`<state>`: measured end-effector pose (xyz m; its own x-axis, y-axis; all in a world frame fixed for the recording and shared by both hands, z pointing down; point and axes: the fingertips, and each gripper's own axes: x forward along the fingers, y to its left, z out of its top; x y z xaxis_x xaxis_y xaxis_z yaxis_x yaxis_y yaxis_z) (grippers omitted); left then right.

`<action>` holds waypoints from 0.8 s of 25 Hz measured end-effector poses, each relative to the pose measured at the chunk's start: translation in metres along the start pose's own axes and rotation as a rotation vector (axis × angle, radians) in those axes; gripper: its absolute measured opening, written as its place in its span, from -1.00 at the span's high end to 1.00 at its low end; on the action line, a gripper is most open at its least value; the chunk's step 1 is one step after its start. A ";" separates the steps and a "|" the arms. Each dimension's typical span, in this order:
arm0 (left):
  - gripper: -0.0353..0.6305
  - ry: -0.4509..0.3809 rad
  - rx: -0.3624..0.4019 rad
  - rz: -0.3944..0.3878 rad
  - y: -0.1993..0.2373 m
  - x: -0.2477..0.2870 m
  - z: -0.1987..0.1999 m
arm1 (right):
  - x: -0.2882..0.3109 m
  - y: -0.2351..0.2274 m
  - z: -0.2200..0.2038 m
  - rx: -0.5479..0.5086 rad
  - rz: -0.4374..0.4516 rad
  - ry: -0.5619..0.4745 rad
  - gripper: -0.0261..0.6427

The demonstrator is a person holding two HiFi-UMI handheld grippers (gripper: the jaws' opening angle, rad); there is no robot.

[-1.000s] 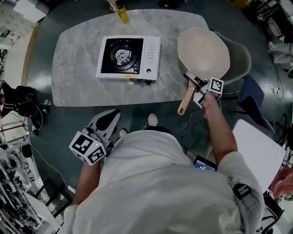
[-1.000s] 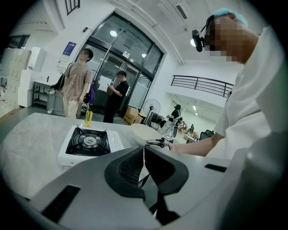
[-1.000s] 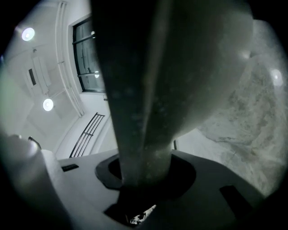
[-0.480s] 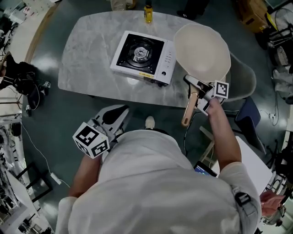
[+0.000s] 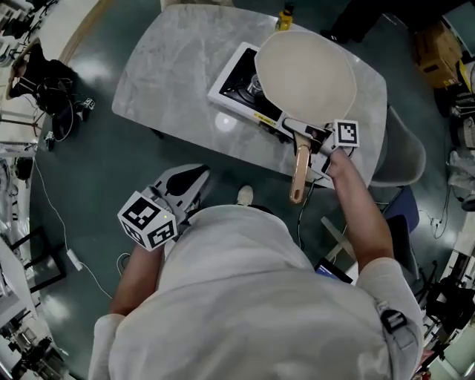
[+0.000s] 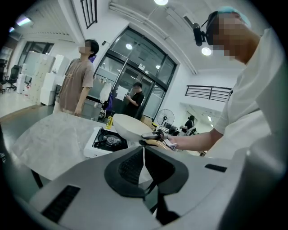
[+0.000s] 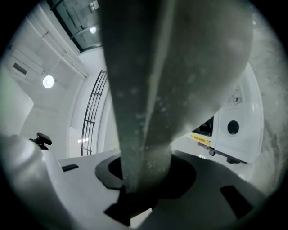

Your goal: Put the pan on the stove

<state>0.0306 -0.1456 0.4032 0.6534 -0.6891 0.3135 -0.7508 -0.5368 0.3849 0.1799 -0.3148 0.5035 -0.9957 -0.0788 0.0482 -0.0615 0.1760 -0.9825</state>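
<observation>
Head view: a pale, round pan (image 5: 306, 74) is held over a white single-burner stove (image 5: 236, 80), which stands on the right half of a grey marble tabletop (image 5: 178, 82). The bowl covers the right part of the stove and leaves the black burner area showing at its left. No view settles whether the pan's base rests on the stove.

The pan's long axis runs far to near. The bowl lies at the far end, and the wooden handle (image 5: 300, 172) points toward the person, with its free end past the near edge of the tabletop.

The right gripper (image 5: 318, 143) is clamped on the handle just near of the bowl, where the dark neck meets the wood. Its marker cube (image 5: 346, 133) sits to the right of the handle. In the right gripper view the handle (image 7: 144, 134) fills the space between the partly parted jaws and rises out of them. The stove's white control panel (image 7: 238, 121) shows at the right.

The left gripper (image 5: 185, 182) is held off the tabletop, near and left of it, close to the person's body. In the left gripper view its two dark pads (image 6: 130, 168) meet along a thin line, with nothing between them. Beyond them, the pan (image 6: 128, 126) shows above the stove (image 6: 105, 141).

A yellow bottle (image 5: 285, 16) stands at the far edge of the tabletop, just beyond the pan.
</observation>
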 end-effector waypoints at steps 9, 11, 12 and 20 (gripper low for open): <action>0.83 -0.021 -0.051 0.109 0.016 -0.021 -0.007 | 0.057 -0.022 -0.003 0.017 0.007 0.196 0.49; 0.83 -0.020 -0.062 0.125 0.017 -0.024 -0.009 | 0.064 -0.025 -0.004 0.016 0.006 0.226 0.49; 0.83 -0.019 -0.066 0.129 0.017 -0.025 -0.010 | 0.066 -0.026 -0.004 0.015 0.006 0.240 0.49; 0.83 -0.024 -0.077 0.135 0.021 -0.016 -0.012 | 0.072 -0.028 0.000 0.013 0.013 0.297 0.49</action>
<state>0.0056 -0.1398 0.4169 0.5437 -0.7642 0.3469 -0.8215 -0.3999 0.4064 0.1102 -0.3255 0.5346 -0.9732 0.2139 0.0847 -0.0500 0.1628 -0.9854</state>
